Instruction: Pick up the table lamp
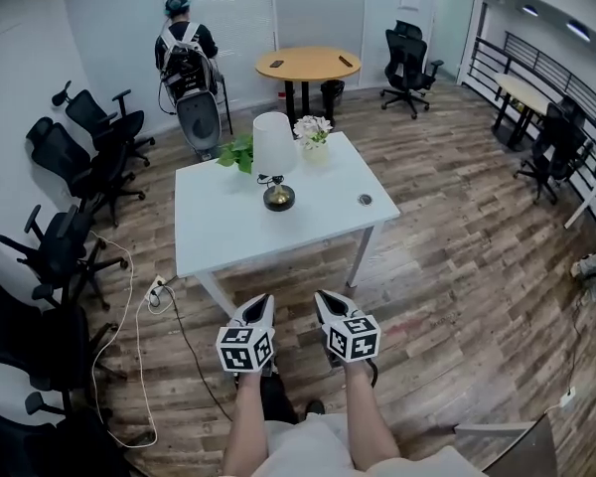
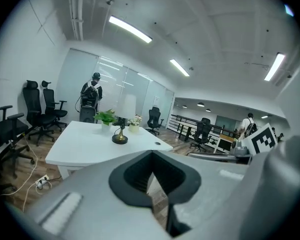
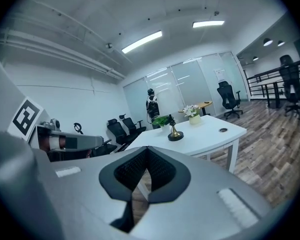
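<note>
The table lamp (image 1: pixel 275 157) stands on the white table (image 1: pixel 228 227), with a white shade and a dark round base with a brass stem. In the left gripper view the lamp (image 2: pixel 121 134) shows far ahead on the table, and in the right gripper view the lamp (image 3: pixel 175 133) is small and distant. My left gripper (image 1: pixel 261 303) and right gripper (image 1: pixel 324 297) hang side by side short of the table's near edge, well away from the lamp. Both are shut with nothing held, left gripper (image 2: pixel 151 154) and right gripper (image 3: pixel 146 150) alike.
A green plant (image 1: pixel 239 153) and a flower pot (image 1: pixel 313 132) stand behind the lamp. Black office chairs (image 1: pixel 74 162) line the left wall. A cable and power strip (image 1: pixel 156 291) lie on the floor at the table's left. A person (image 1: pixel 187 46) stands at the back near a round wooden table (image 1: pixel 308 64).
</note>
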A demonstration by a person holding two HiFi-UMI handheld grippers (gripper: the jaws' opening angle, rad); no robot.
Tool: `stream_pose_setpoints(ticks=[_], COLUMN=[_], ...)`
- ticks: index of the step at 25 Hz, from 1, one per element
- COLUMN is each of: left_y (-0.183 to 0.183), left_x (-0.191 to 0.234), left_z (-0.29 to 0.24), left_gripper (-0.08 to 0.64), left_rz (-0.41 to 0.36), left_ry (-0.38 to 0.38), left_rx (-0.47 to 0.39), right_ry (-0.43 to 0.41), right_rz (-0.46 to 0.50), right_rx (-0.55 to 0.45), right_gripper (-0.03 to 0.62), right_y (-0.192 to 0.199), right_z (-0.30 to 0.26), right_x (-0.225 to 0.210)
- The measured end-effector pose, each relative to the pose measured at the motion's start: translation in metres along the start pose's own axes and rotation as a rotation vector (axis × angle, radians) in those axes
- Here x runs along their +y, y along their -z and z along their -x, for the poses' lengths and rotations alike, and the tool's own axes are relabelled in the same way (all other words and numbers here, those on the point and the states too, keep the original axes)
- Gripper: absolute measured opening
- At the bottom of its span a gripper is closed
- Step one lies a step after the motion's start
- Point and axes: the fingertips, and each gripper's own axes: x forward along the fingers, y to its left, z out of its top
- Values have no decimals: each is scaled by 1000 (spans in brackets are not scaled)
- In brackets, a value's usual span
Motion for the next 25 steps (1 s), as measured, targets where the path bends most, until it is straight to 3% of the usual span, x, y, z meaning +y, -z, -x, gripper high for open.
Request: stream_pose_setpoints(ticks=[7, 13, 25], left_y=[-29, -57, -100], left_x=[12, 28, 85], left_z=[-41, -80, -146], left_gripper=[0, 0, 0], left_rz=[3, -14, -36], left_ry=[40, 60, 95], left_rx=[-21, -28, 42], right_ry=[-43, -33, 103], right_rz=[-86, -40, -53], right_rx=[84, 100, 103], right_gripper=[26, 26, 26], right_y=[-9, -32, -67], right_z=[-36, -69, -139], right_x=[-13, -30, -65])
